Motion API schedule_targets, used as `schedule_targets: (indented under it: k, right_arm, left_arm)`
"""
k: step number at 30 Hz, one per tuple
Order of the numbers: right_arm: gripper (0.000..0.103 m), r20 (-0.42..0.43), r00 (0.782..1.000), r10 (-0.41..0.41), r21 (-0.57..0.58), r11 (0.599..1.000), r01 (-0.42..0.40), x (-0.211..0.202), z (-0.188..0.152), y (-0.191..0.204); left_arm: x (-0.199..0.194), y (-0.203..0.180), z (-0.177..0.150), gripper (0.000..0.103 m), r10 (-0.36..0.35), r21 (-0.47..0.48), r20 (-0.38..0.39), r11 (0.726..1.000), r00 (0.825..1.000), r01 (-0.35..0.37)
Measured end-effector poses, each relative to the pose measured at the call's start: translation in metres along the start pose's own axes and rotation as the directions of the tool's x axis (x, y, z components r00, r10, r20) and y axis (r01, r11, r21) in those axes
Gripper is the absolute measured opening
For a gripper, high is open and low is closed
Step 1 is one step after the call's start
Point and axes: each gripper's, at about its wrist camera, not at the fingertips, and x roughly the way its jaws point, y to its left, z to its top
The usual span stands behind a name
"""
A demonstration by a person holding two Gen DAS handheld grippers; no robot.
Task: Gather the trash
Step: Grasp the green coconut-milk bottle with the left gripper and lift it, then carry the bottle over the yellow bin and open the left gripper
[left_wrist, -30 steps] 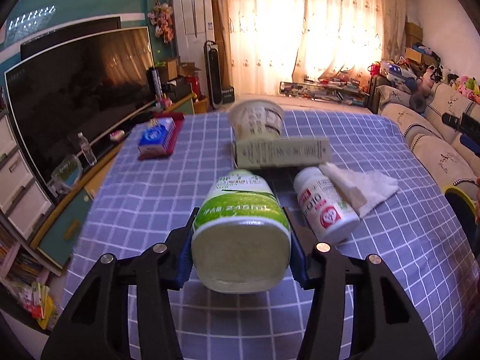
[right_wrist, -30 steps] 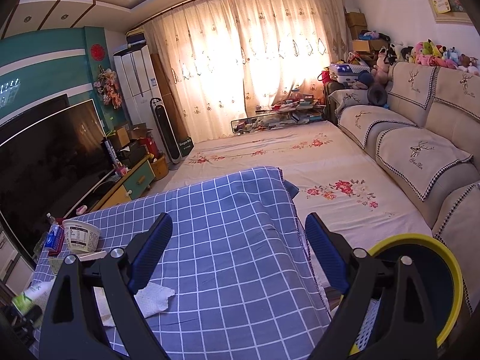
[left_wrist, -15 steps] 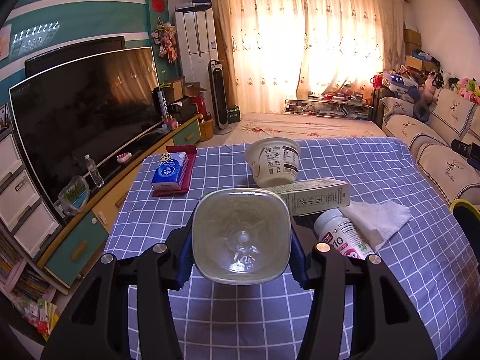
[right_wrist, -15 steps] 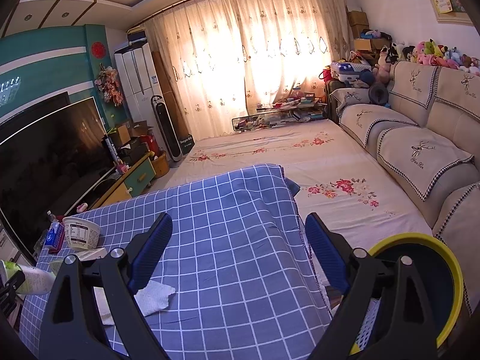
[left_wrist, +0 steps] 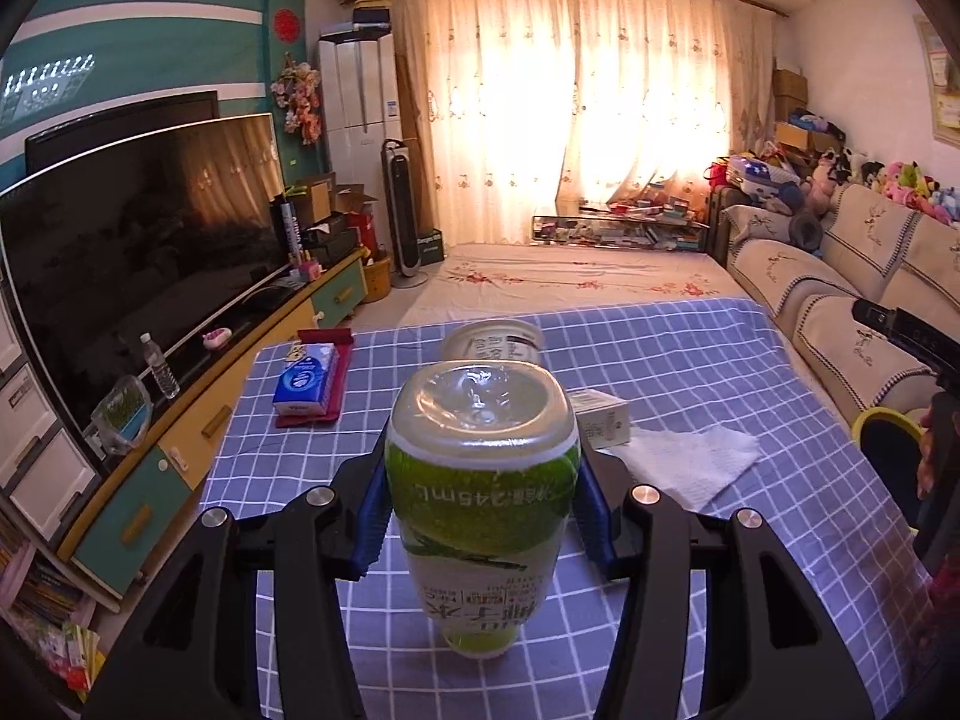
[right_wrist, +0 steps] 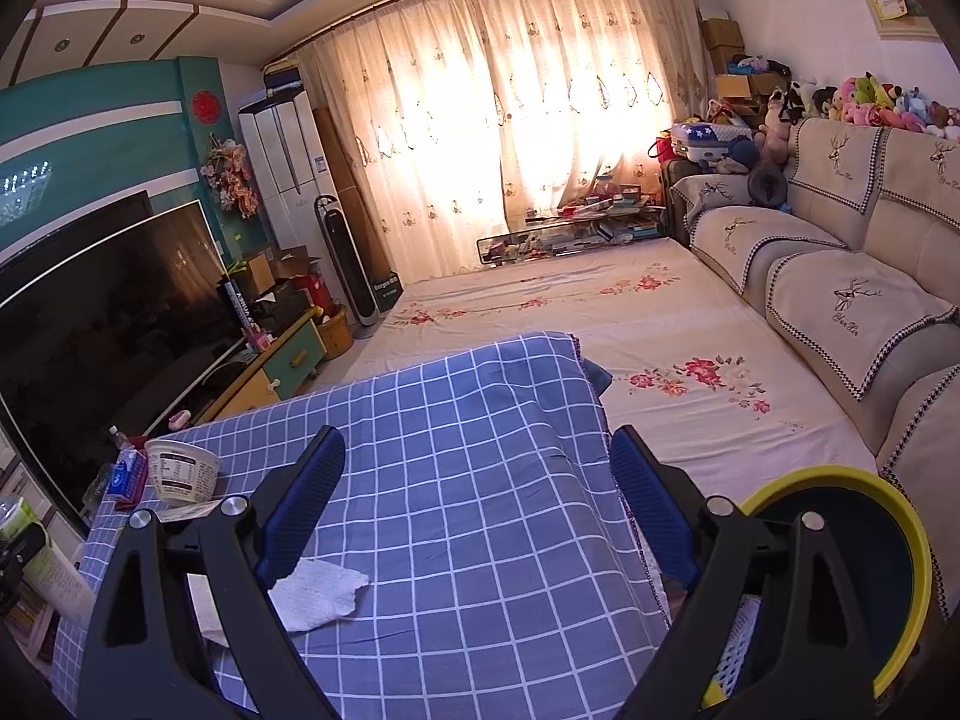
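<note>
Two views: the left one alone shows the left gripper clamped on a green-labelled bottle, bottom end up, above the tabletop.
Right view: right gripper wide apart, nothing between; yellow-rimmed bin beside it.
Tabletop: blue checked cloth, paper tub, carton, tissue.

You can read "245mL" upside down on the green label of the bottle, printed next to Chinese characters too small to make out; the white cup carries a nutrition table, the carton fine print, both illegible
</note>
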Motion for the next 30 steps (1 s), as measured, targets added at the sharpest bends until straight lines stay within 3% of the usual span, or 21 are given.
schedule_targets:
  k: [4, 8, 12, 17, 21, 30]
  right_arm:
    - [0.085, 0.017, 0.999, 0.034, 0.016, 0.999, -0.034, -0.026, 0.009, -0.011]
    - [0.085, 0.048, 0.999, -0.011, 0.007, 1.000, 0.010, -0.062, 0.015, -0.039]
    - [0.085, 0.060, 0.993, -0.098, 0.010, 0.995, 0.097, -0.090, 0.012, -0.075]
    - [0.085, 0.056, 0.977, -0.206, 0.045, 0.978, 0.204, -0.119, 0.002, -0.125]
    - [0.085, 0.048, 0.961, -0.273, 0.089, 0.959, 0.268, -0.137, -0.007, -0.160]
    - [0.085, 0.008, 0.929, -0.370, 0.147, 0.920, 0.364, -0.160, -0.027, -0.209]
  left_arm:
    - [-0.012, -0.020, 0.006, 0.051, -0.060, 0.033, 0.001, 0.998, 0.998, 0.059]
    - [-0.023, -0.053, 0.018, 0.051, -0.146, 0.077, 0.007, 0.986, 0.989, 0.145]
    - [-0.028, -0.093, 0.034, 0.051, -0.270, 0.104, 0.010, 0.958, 0.963, 0.267]
    - [-0.026, -0.157, 0.054, 0.051, -0.412, 0.148, -0.002, 0.901, 0.911, 0.408]
    - [-0.021, -0.223, 0.064, 0.051, -0.515, 0.208, -0.033, 0.835, 0.857, 0.510]
    - [0.027, -0.373, 0.056, 0.051, -0.656, 0.233, -0.171, 0.698, 0.735, 0.677]
